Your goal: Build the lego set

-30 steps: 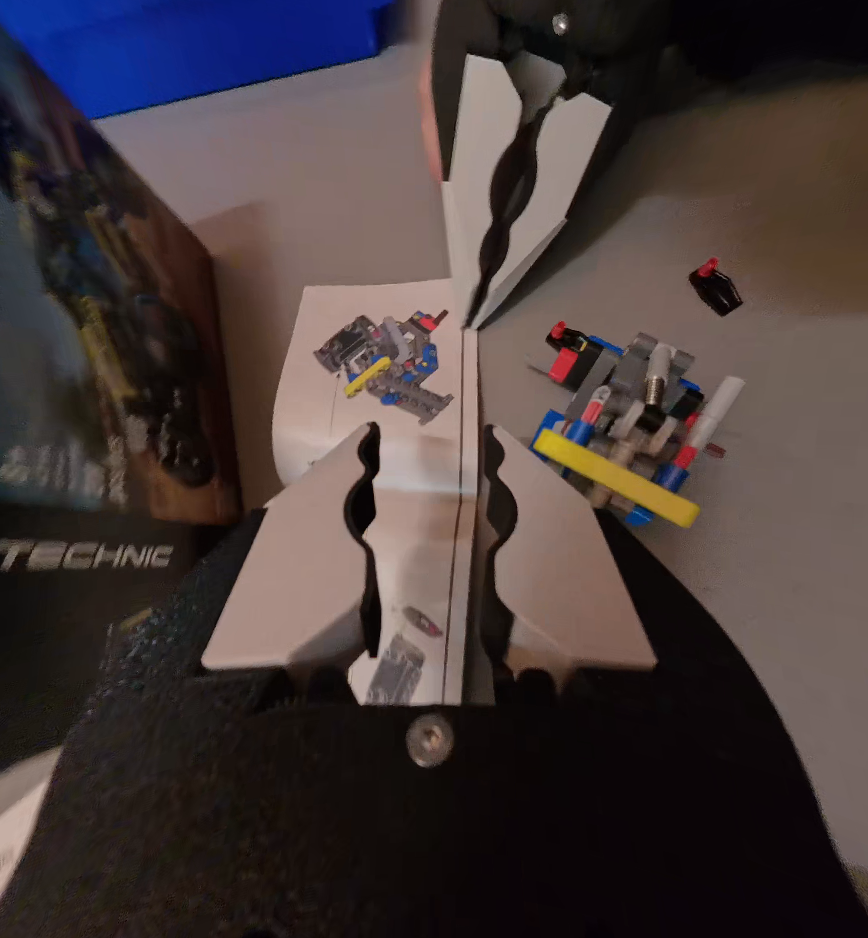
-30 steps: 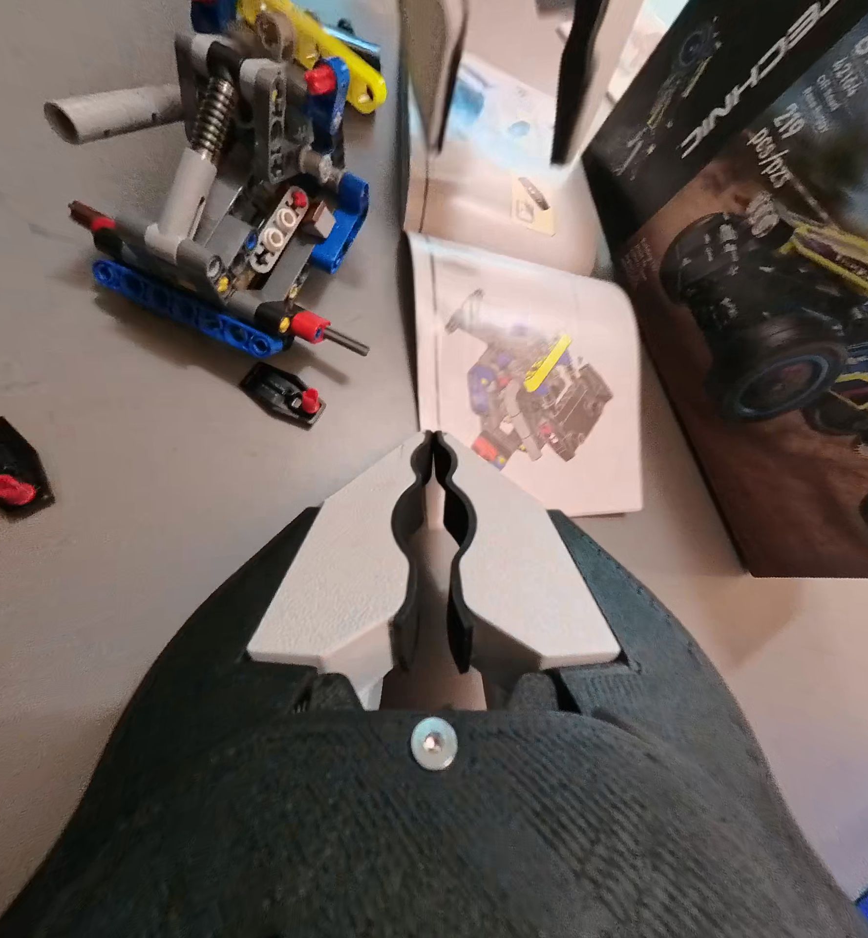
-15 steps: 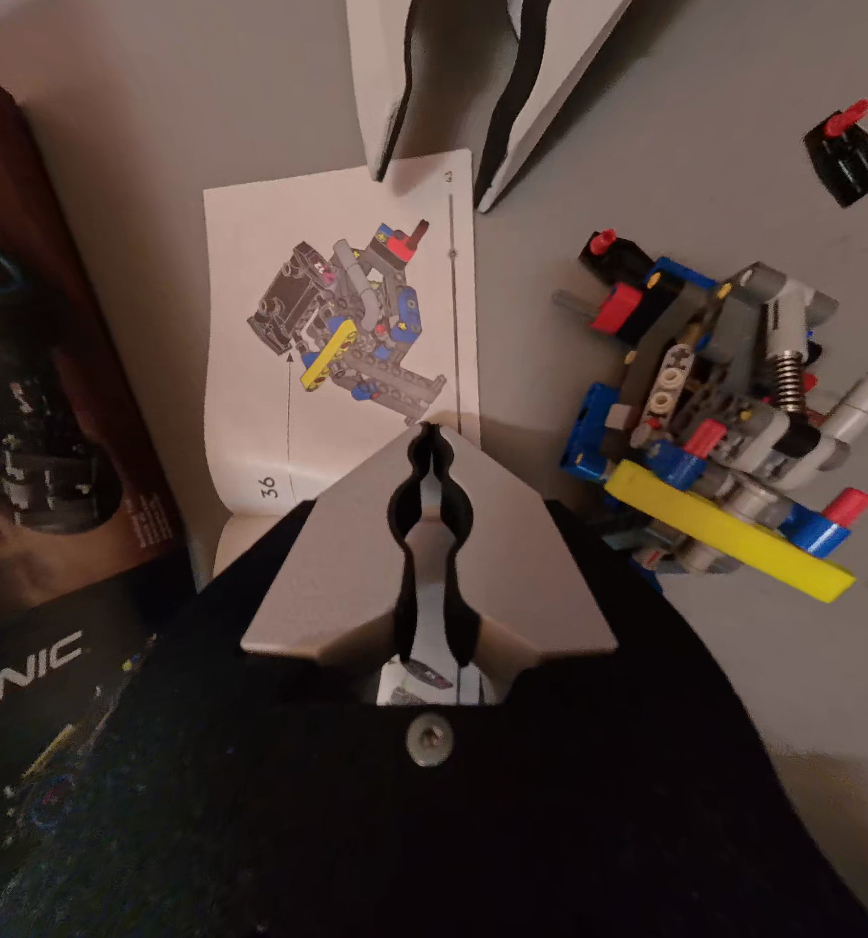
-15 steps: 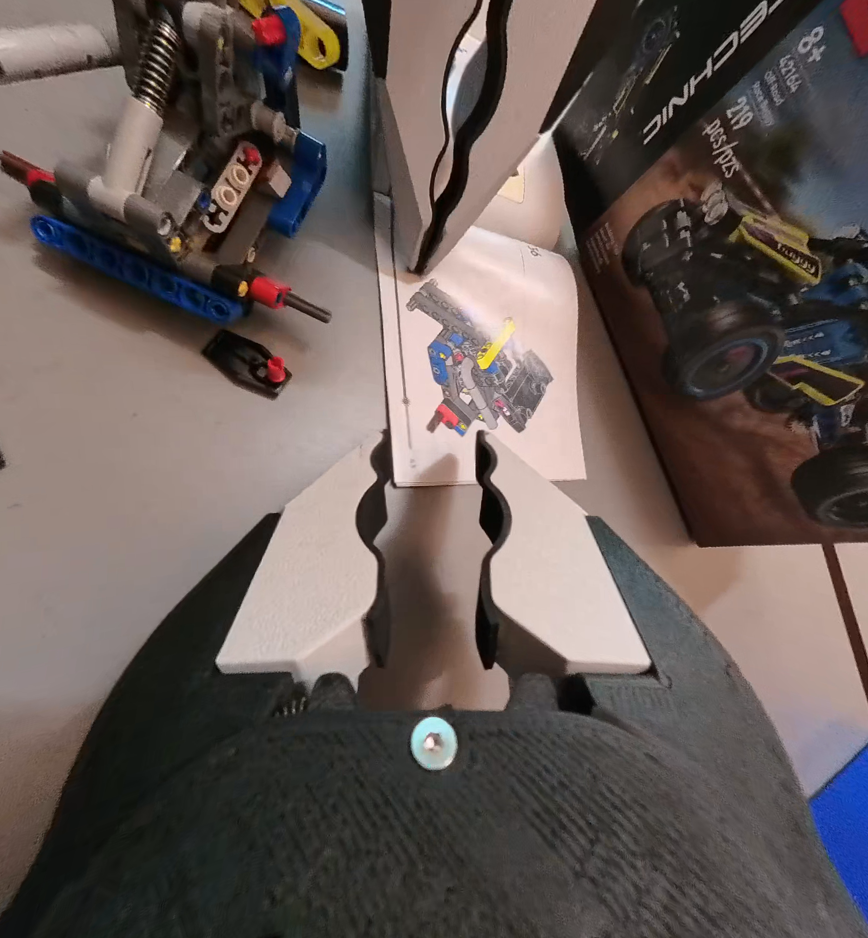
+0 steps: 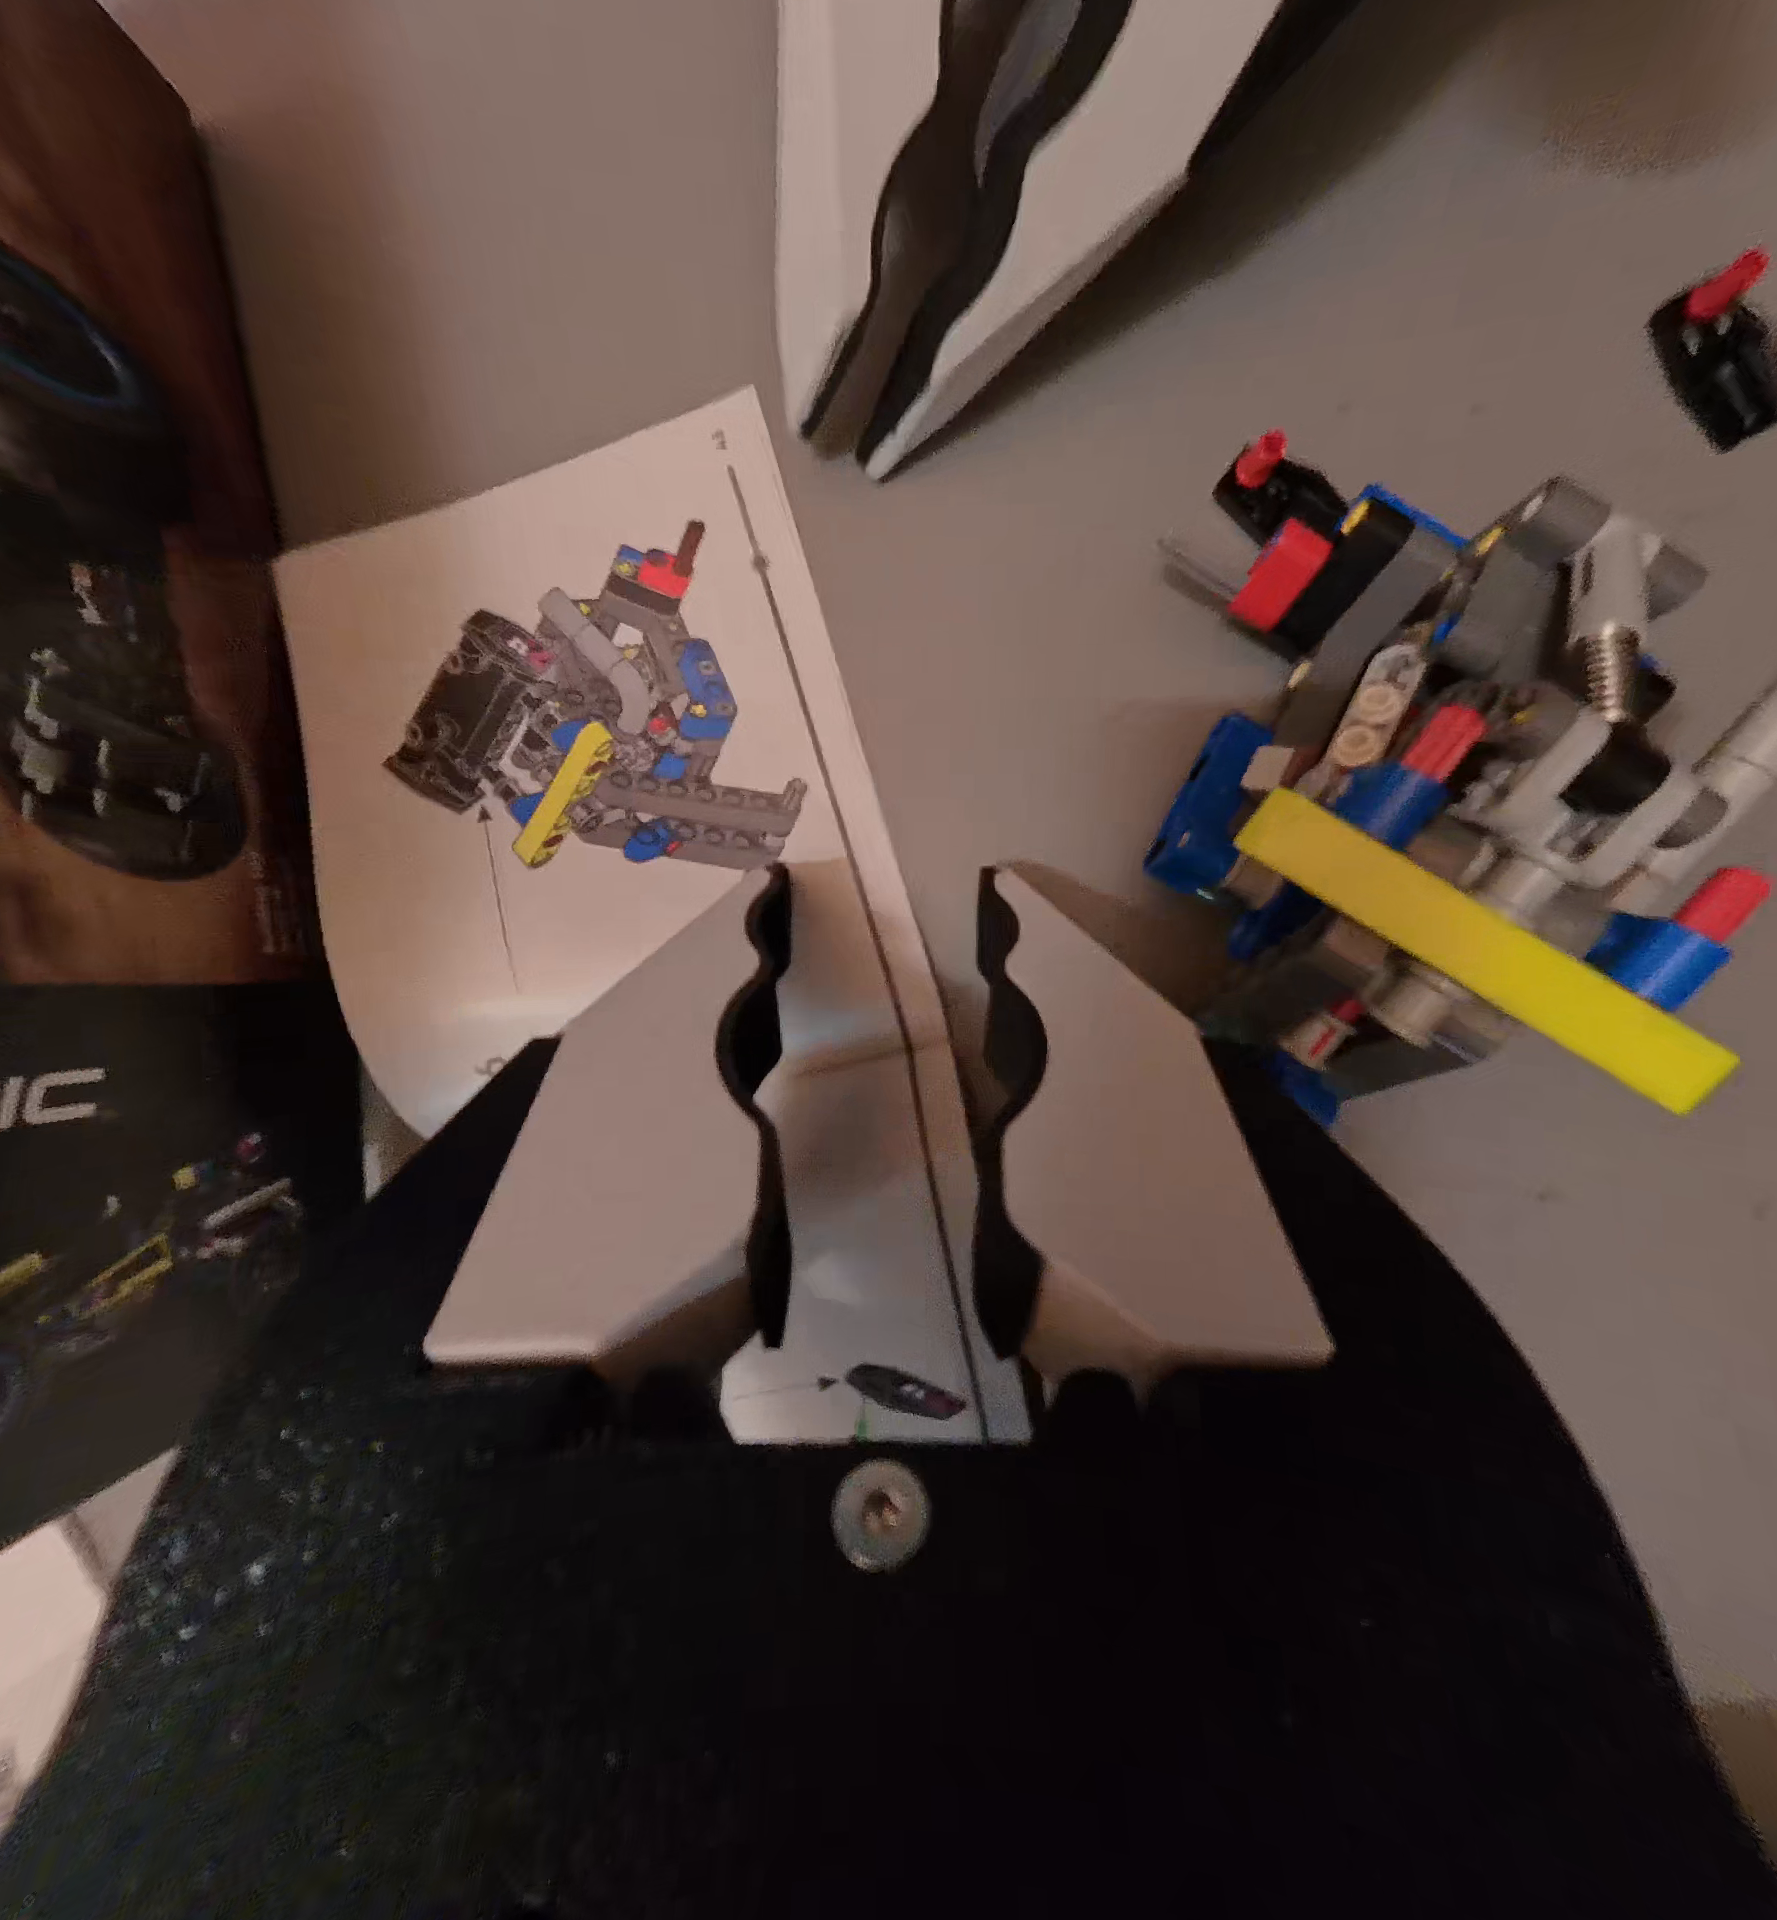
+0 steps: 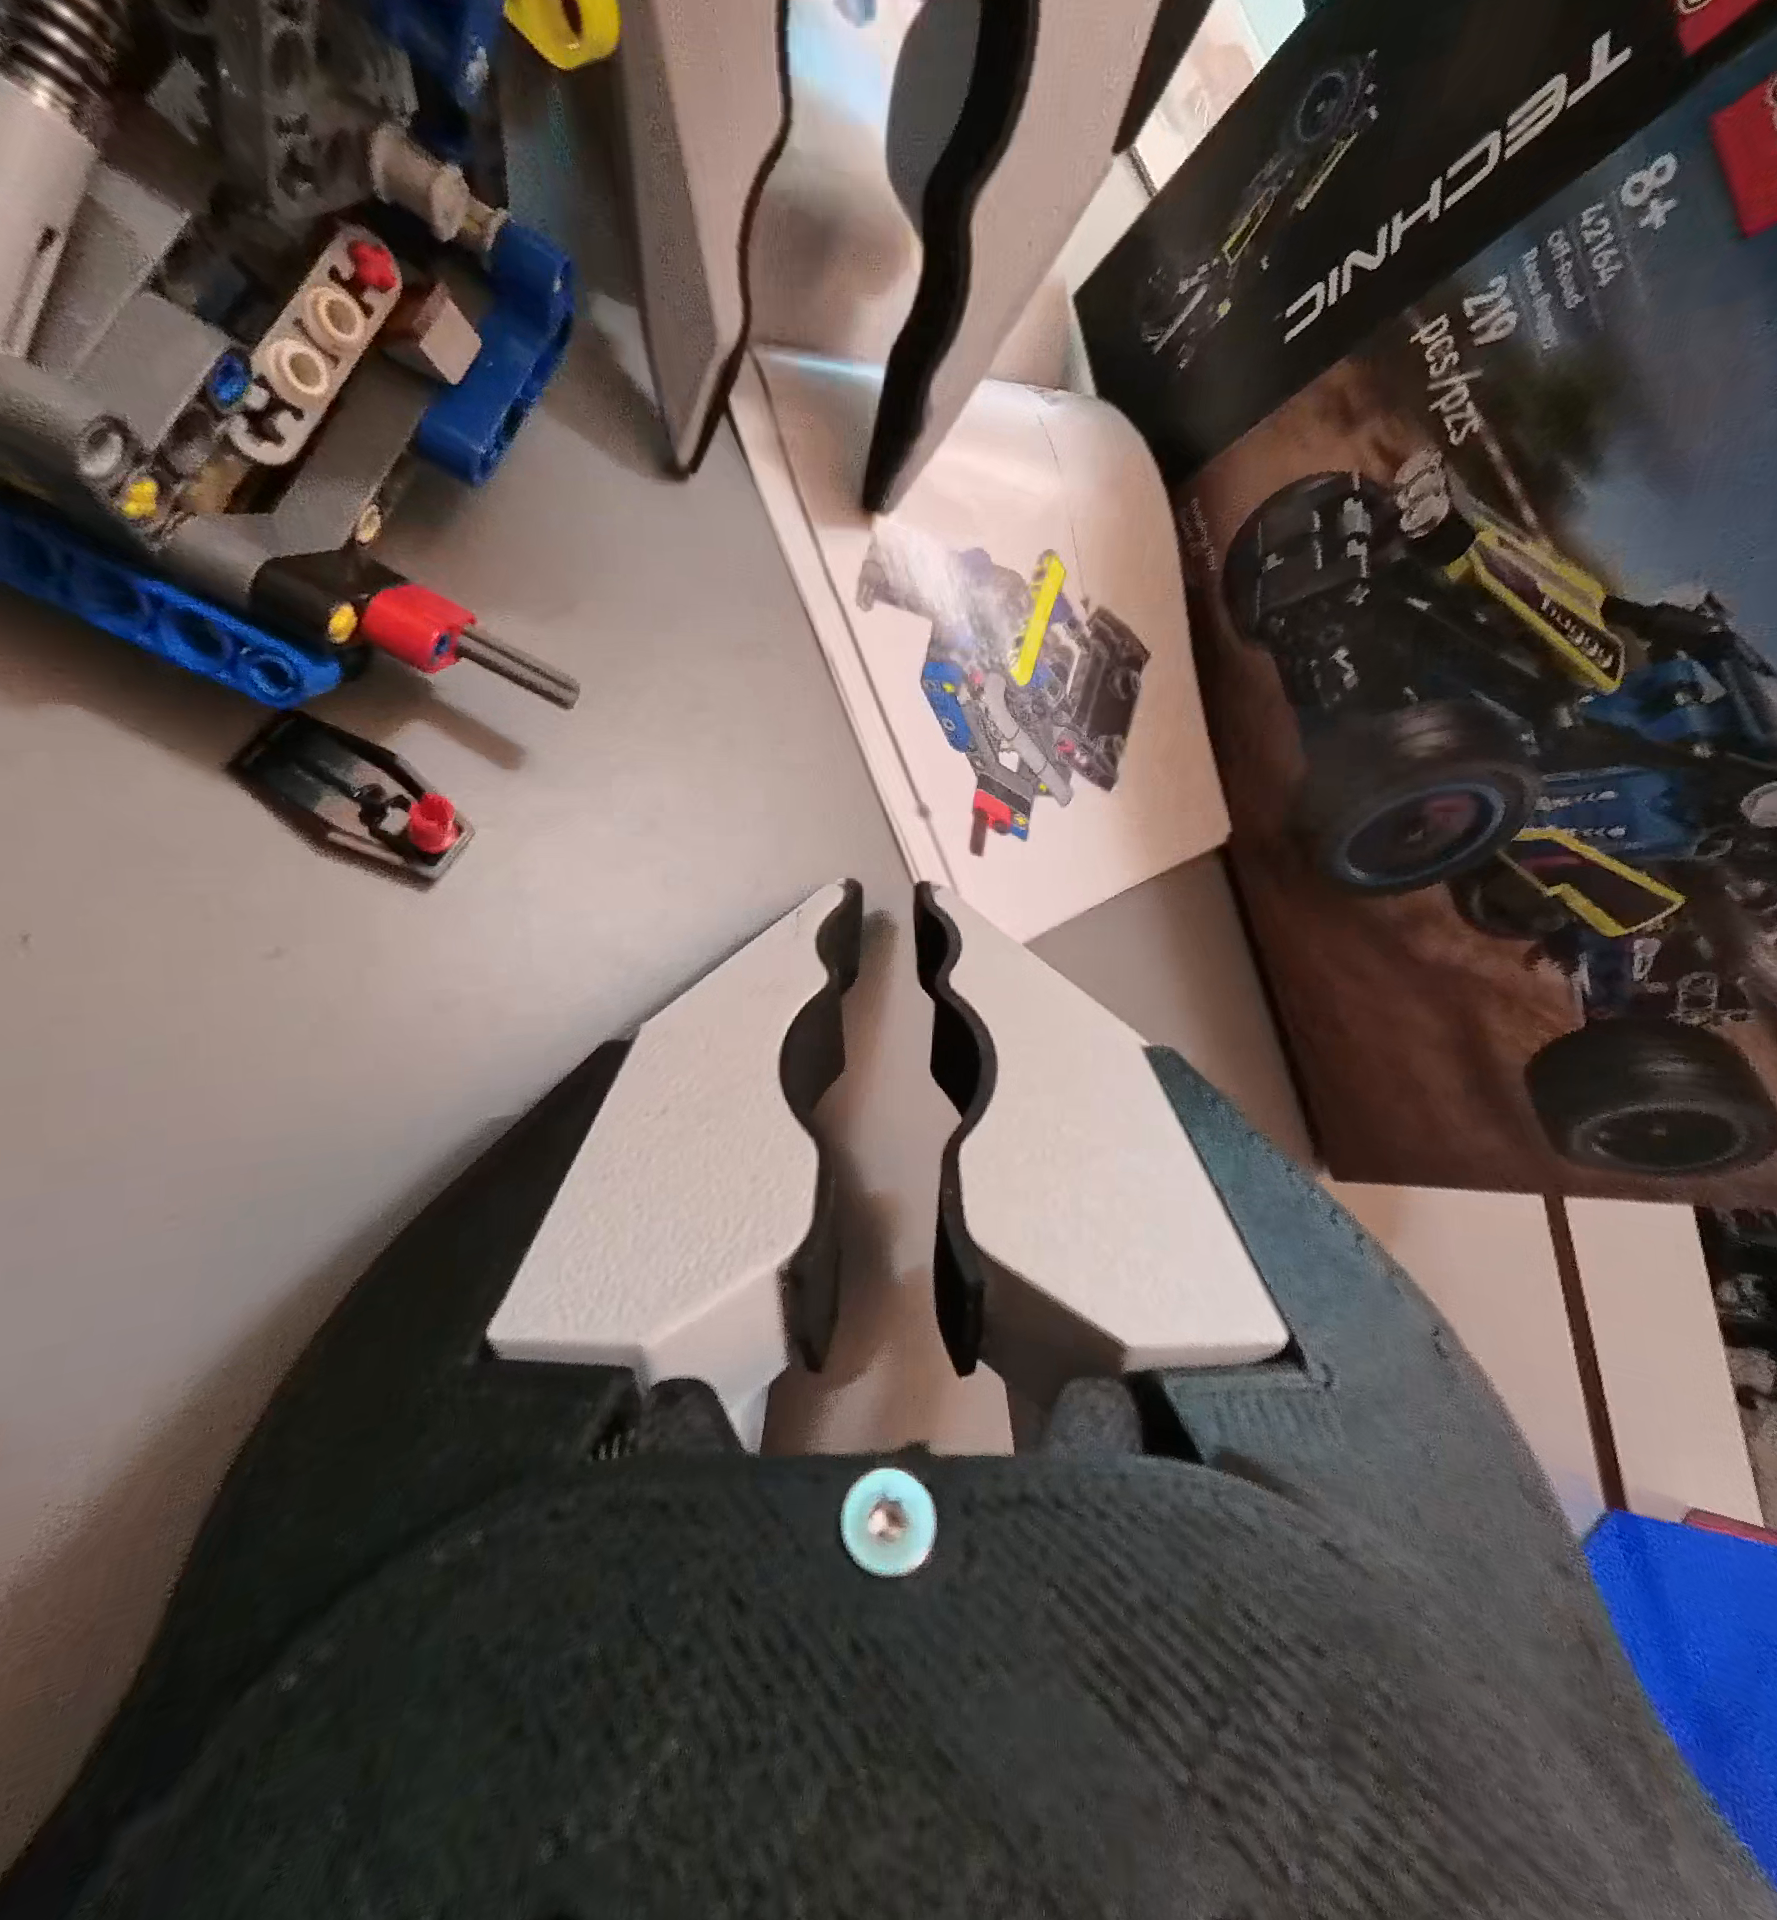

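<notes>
The box (image 6: pixel 1486 623) runs off frame; the left gripper (image 5: pixel 884 883) gapes over the booklet (image 5: pixel 572 623), the right gripper (image 6: pixel 884 899) barely parted, both bare.

Under our left gripper (image 5: pixel 879 883) the booklet (image 5: pixel 572 904) is partly covered by the fingers and the black body, so its near end is hidden. To the left, the box (image 5: pixel 84 623) is blurred and cut by the edge. Beyond our right gripper (image 6: pixel 884 899), the model (image 6: pixel 240 343) runs off the top-left corner.

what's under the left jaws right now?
The open instruction booklet, its edge running between the open left jaws, plus grey table. The gripper body hides the booklet's near part.
</notes>
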A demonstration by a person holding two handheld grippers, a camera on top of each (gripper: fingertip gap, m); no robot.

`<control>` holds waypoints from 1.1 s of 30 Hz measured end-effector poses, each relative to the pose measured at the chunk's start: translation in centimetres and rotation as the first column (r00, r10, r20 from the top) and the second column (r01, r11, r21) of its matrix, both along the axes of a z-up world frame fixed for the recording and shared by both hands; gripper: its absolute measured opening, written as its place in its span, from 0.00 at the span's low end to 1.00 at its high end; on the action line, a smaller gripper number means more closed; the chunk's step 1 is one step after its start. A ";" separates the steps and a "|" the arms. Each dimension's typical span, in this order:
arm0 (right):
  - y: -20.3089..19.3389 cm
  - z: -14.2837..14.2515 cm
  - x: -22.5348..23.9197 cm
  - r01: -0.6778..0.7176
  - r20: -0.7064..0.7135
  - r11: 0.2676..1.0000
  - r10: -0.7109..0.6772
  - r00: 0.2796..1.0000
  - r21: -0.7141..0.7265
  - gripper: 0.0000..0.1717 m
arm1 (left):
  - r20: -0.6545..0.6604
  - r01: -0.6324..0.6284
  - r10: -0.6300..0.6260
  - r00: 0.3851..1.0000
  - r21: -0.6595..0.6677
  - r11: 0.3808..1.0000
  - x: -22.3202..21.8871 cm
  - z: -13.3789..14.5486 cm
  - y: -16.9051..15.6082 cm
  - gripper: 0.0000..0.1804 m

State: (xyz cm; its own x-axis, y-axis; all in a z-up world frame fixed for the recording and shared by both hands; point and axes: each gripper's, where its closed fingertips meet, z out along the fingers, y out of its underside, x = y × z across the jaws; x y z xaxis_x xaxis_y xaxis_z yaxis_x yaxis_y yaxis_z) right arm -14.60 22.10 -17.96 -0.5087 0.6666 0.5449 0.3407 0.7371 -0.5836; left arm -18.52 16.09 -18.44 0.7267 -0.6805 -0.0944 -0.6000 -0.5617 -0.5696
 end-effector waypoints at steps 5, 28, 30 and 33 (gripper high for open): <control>0.6 0.6 -1.4 0.049 -0.026 0.995 -0.047 0.999 0.083 0.10 | 0.092 -0.030 0.030 0.995 -0.002 1.000 0.5 -0.2 -0.3 0.05; 1.9 0.3 -1.8 0.030 0.028 0.990 -0.034 0.999 0.135 0.08 | 0.094 -0.036 0.032 0.995 0.037 0.999 0.7 -0.2 -1.0 0.08; 1.9 0.7 -1.2 0.002 0.037 0.992 -0.006 0.999 0.123 0.13 | 0.113 -0.030 0.027 0.993 0.024 0.999 0.8 -0.2 -1.1 0.06; 1.4 0.6 -0.6 -0.049 0.075 0.993 0.041 0.996 0.106 0.17 | 0.125 -0.031 0.027 0.992 0.028 0.999 0.7 -0.2 -1.1 0.05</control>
